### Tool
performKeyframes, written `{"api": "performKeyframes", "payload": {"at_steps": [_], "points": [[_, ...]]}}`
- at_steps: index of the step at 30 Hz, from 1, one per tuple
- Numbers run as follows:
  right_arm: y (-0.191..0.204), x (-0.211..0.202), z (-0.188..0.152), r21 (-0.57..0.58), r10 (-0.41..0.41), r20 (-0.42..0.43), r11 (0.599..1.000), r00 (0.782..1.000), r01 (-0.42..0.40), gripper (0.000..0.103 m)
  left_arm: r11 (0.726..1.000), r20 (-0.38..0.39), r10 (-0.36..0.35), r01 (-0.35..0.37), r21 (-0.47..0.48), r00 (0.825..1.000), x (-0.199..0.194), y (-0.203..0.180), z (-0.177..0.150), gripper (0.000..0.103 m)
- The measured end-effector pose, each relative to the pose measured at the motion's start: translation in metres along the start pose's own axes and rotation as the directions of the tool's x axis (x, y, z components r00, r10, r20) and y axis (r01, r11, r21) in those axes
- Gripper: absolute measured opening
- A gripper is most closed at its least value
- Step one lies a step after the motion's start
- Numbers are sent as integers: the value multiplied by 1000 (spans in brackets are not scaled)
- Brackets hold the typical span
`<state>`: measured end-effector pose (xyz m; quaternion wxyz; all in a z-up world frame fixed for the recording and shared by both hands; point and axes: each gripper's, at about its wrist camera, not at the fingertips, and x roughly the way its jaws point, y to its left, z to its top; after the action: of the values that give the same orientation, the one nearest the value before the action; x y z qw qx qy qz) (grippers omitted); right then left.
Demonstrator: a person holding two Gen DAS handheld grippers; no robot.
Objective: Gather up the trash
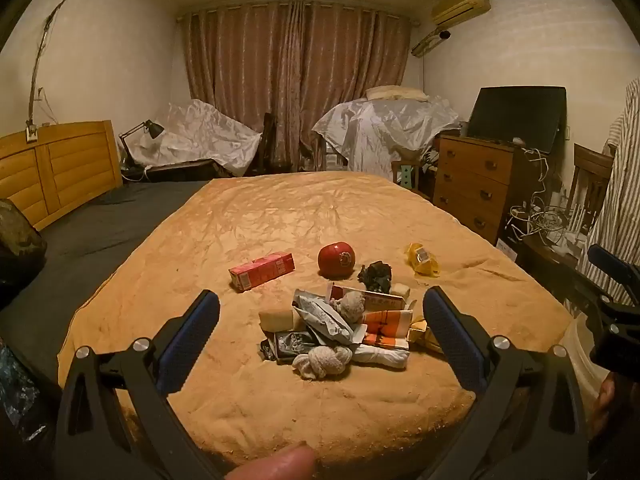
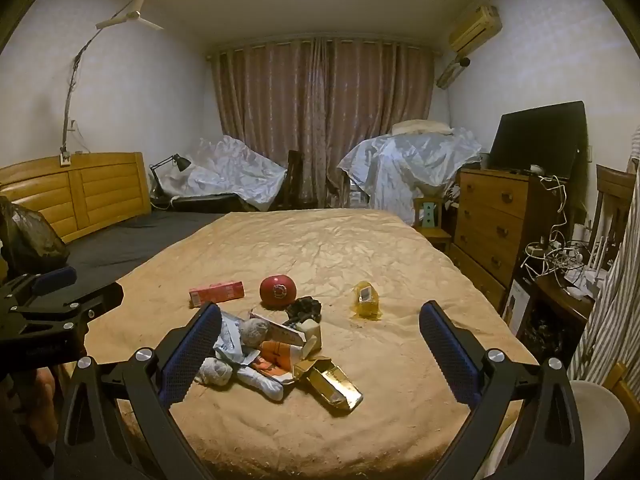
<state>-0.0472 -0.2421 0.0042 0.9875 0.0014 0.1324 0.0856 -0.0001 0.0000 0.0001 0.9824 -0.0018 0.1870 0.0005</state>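
A pile of trash (image 1: 340, 332) lies near the front of the bed: crumpled tissues, foil wrappers, flattened cartons. It also shows in the right wrist view (image 2: 276, 352), with a gold wrapper (image 2: 334, 388) at its right. Behind it lie a pink carton (image 1: 262, 270) (image 2: 217, 292), a red round tin (image 1: 337, 260) (image 2: 278, 290), a black crumpled wrapper (image 1: 375, 274) and a yellow wrapper (image 1: 422, 260) (image 2: 366, 300). My left gripper (image 1: 320, 330) is open and empty, just in front of the pile. My right gripper (image 2: 320, 338) is open and empty, above the pile's near side.
The trash rests on an orange blanket (image 1: 300, 216) over a bed with a wooden headboard (image 1: 56, 168) at left. A dresser (image 1: 474, 176) with a monitor and tangled cables (image 1: 540, 220) stand at right. A white bin (image 2: 600, 420) is at lower right.
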Motion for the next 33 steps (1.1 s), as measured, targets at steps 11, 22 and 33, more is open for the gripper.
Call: {"api": "performKeyframes", "payload": {"at_steps": [11,22,33], "points": [[1,-1,1,0,1,-1,1000,1000,-1,99,1000,-15,-3,3,-19,1000,0,5,-2,98],[7,5,-9,-1,10,-4,1000,1000,-10,99,1000,-22,6,-6,-17,1000,10,6,-13,98],[7,6,-12,-4,17,-14,1000,1000,-17,99,1000,-31,9,-10,-19,999,12,4,-20,98]]}}
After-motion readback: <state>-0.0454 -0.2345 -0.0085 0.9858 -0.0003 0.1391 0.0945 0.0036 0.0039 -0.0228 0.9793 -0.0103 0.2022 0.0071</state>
